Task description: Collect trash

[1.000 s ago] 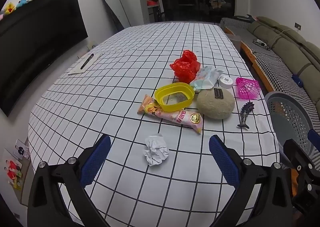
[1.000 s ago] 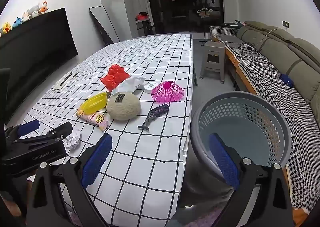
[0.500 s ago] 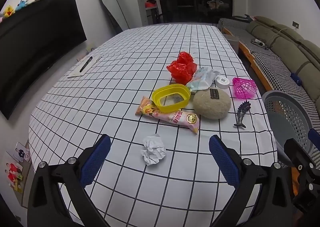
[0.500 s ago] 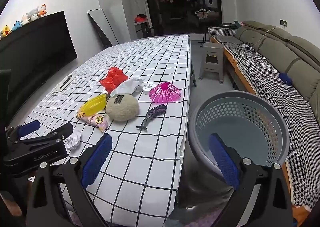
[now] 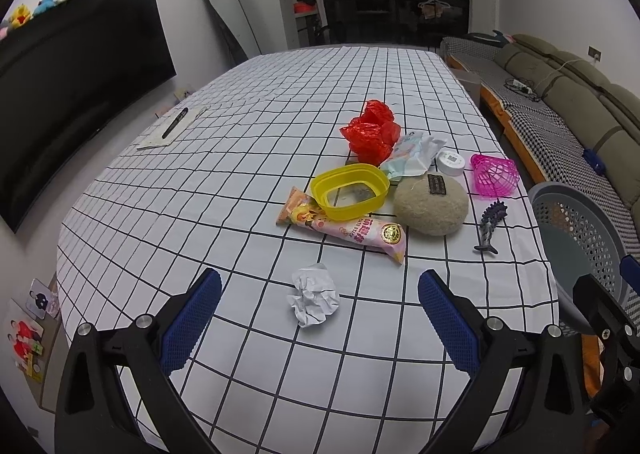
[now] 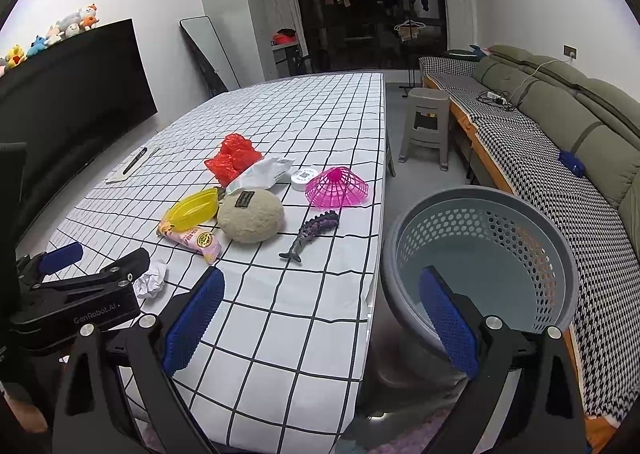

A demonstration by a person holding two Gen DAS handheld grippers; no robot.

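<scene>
A crumpled white paper ball point(image 5: 314, 294) lies on the checked tablecloth, just ahead of my left gripper point(image 5: 319, 318), which is open and empty. The ball also shows in the right wrist view point(image 6: 152, 280). Beyond it lie a pink snack wrapper point(image 5: 348, 228), a red plastic bag point(image 5: 371, 132) and a pale crumpled wrapper point(image 5: 416, 152). A grey perforated basket point(image 6: 480, 254) stands off the table's right edge. My right gripper point(image 6: 320, 314) is open and empty, over the table edge next to the basket.
A yellow plastic ring dish point(image 5: 350, 190), a beige round plush point(image 5: 431, 204), a dark toy fish point(image 5: 491, 224), a pink mesh cover point(image 5: 494, 174) and a small white round box point(image 5: 450, 162) sit among the trash. A pen on paper point(image 5: 172, 128) lies far left. A sofa point(image 6: 560, 126) and a stool point(image 6: 426, 122) stand right.
Both cameras have drawn back and risen slightly, so the table items look a little farther off. Nothing was taken hold of.
</scene>
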